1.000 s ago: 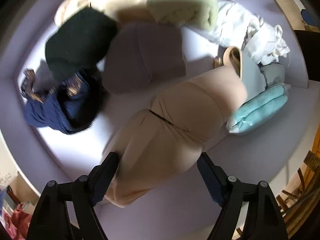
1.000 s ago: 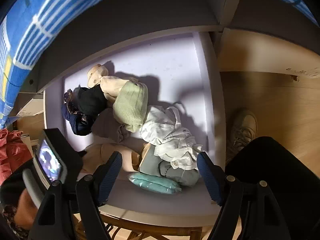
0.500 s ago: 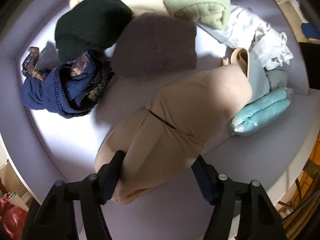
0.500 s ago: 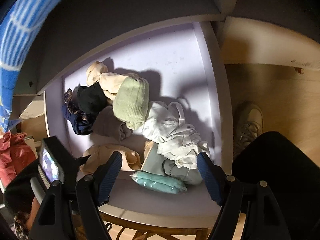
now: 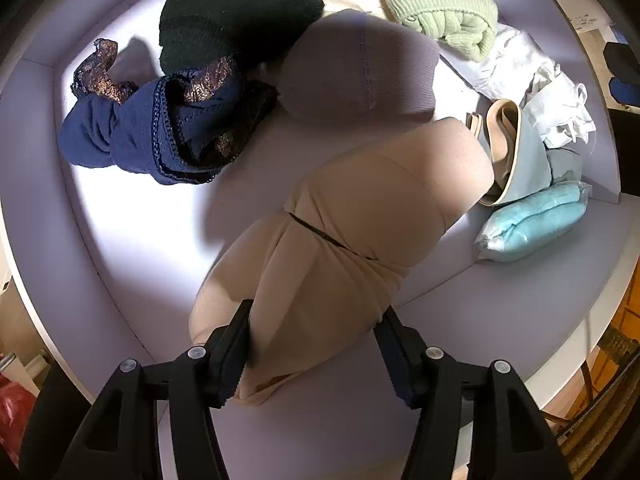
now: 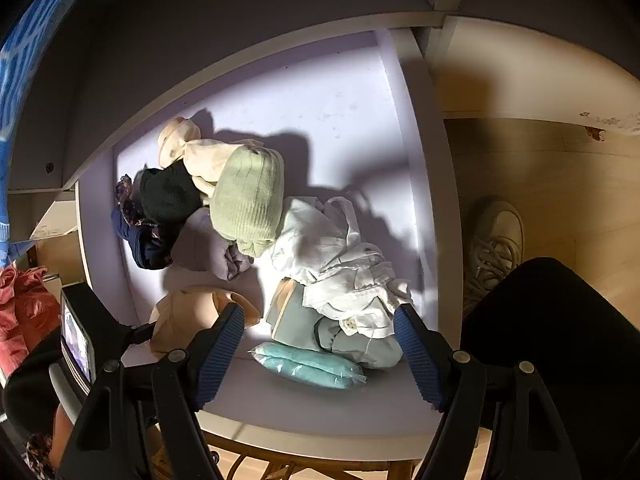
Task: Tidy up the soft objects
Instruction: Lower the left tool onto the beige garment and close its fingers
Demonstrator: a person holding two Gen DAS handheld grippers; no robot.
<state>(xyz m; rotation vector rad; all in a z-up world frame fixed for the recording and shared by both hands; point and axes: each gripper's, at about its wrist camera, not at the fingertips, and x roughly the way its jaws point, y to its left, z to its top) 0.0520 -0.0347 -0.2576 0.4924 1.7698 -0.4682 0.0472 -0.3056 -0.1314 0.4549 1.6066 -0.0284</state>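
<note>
A lilac drawer (image 5: 500, 320) holds a heap of soft things. A beige garment (image 5: 380, 208) lies at its front, and my left gripper (image 5: 312, 328) is closing on the garment's near end, which fills the gap between both pads. In the right wrist view the same beige garment (image 6: 188, 312) shows at the front left. My right gripper (image 6: 318, 312) hangs open above the drawer's front with nothing between its fingers. Under it lie a white shirt (image 6: 340, 260) and a teal packet (image 6: 308, 368).
A green knit hat (image 5: 440, 4), a black hat (image 5: 240, 12), a mauve cloth (image 5: 360, 68) and a navy lace garment (image 5: 160, 128) crowd the back left. A person's dark leg (image 6: 560, 340) and shoe (image 6: 496, 240) stand right of the drawer.
The left jaws have narrowed onto the beige garment, and that hand has slid toward the drawer's front left. The right gripper has stayed put.
</note>
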